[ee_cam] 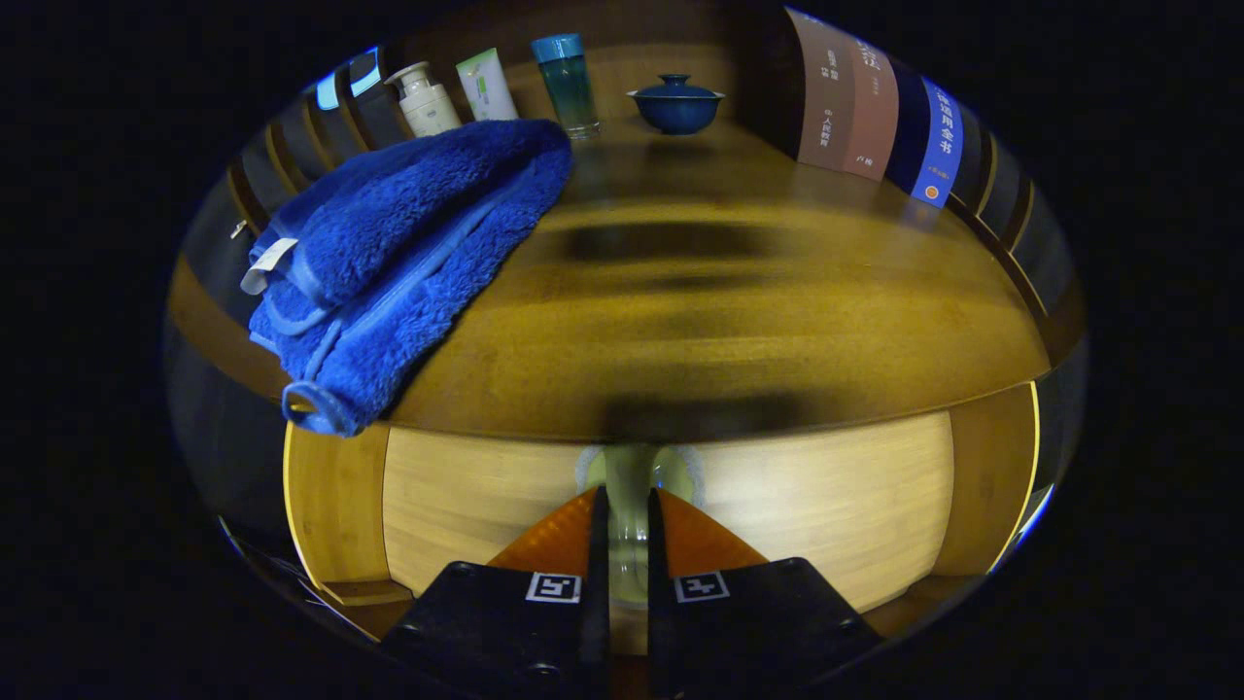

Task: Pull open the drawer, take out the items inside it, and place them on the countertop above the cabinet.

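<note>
Tool point(627, 530) fingers stood nearly together, clamped on the drawer knob point(634, 476) between them. Drawer front point(826, 506) just ahead looked barely opened; contents unseen. Blue towel point(408, 253) lay on counter point(739, 321) beyond.

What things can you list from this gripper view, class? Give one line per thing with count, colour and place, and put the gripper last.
Towel: one, blue, folded on the countertop, overhanging its front edge.
Bottles and tube: three, cream, white-green and teal, in a row behind the towel.
Lidded bowl: one, dark blue, at the countertop's back.
Books: several, brown and blue, upright beside the bowl.
Countertop: one, wooden brown.
Drawer front: one, pale wood, under the countertop.
Drawer knob: one, greenish, between the fingers.
Gripper: one, fingers nearly closed around the knob.
</note>
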